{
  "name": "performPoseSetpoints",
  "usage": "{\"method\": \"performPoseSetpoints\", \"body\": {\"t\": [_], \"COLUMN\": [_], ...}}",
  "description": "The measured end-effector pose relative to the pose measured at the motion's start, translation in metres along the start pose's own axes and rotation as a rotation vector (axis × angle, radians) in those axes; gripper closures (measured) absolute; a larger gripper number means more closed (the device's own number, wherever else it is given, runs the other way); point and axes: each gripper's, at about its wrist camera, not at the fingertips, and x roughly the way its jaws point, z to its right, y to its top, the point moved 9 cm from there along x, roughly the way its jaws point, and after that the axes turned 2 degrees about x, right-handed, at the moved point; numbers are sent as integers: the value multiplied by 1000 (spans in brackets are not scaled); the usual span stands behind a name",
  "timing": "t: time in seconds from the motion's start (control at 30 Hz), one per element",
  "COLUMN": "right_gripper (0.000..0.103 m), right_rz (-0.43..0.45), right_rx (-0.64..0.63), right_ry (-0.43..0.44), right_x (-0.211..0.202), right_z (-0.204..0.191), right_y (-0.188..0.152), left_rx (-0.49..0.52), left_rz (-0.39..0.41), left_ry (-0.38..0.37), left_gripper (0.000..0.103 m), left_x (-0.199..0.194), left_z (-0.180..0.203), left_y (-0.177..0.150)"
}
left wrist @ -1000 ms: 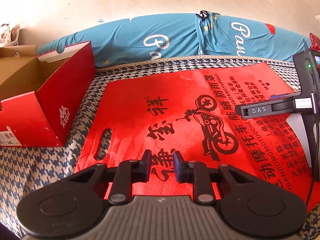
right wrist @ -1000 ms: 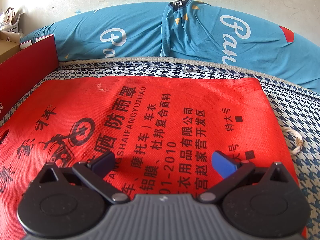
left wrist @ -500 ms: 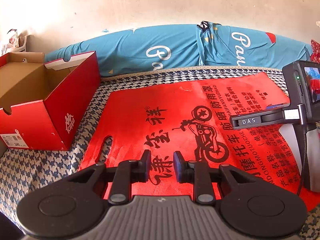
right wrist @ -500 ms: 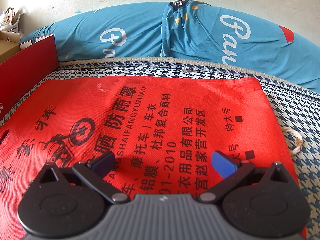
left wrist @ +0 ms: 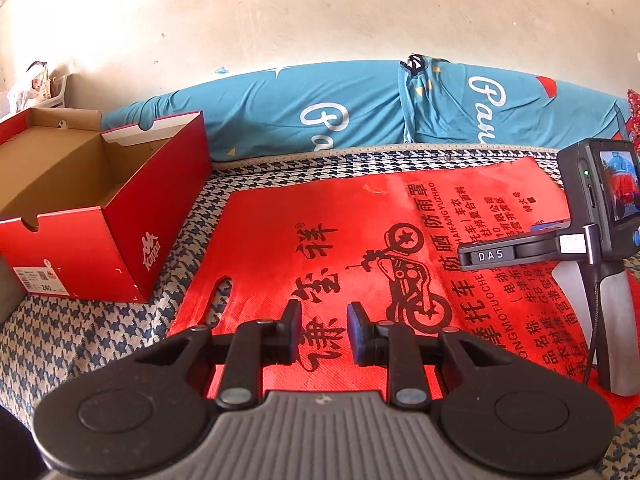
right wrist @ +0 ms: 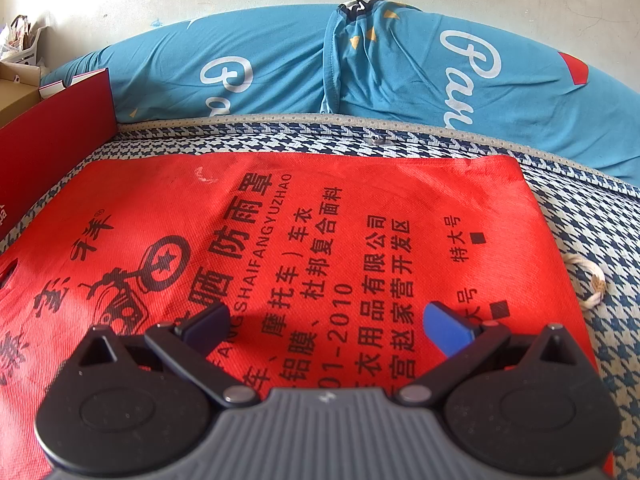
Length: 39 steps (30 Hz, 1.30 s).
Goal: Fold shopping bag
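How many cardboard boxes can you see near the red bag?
1. An open red shoebox sits on the checked cover to the left of the flat red bag, apart from it. The right wrist view catches just its edge. Others could lie out of frame.

Left gripper [left wrist: 323, 322] jaws narrowly parted (nothing between them); right gripper [right wrist: 328, 322] jaws spread wide.

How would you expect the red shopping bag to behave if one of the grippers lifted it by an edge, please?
The red shopping bag lies flat with slight wrinkles and a woven texture, so it is probably thin, floppy and would drape. It looks light and empty. On the houndstooth cover it may drag rather than slide freely.
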Motion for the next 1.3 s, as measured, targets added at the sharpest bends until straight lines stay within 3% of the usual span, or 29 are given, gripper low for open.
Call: {"method": "performPoseSetpoints", "body": {"t": [1.3], "right_gripper": [0], "right_rz": [0], "right_rx": [0], "right_ry": [0], "right_x": [0], "right_z": [0], "right_y": [0], "left_rx": [-70], "left_rz": [-27], "left_ry": [-53], "left_gripper": [71], "left_x": [13], "left_z": [1], "left_y": [-11]}}
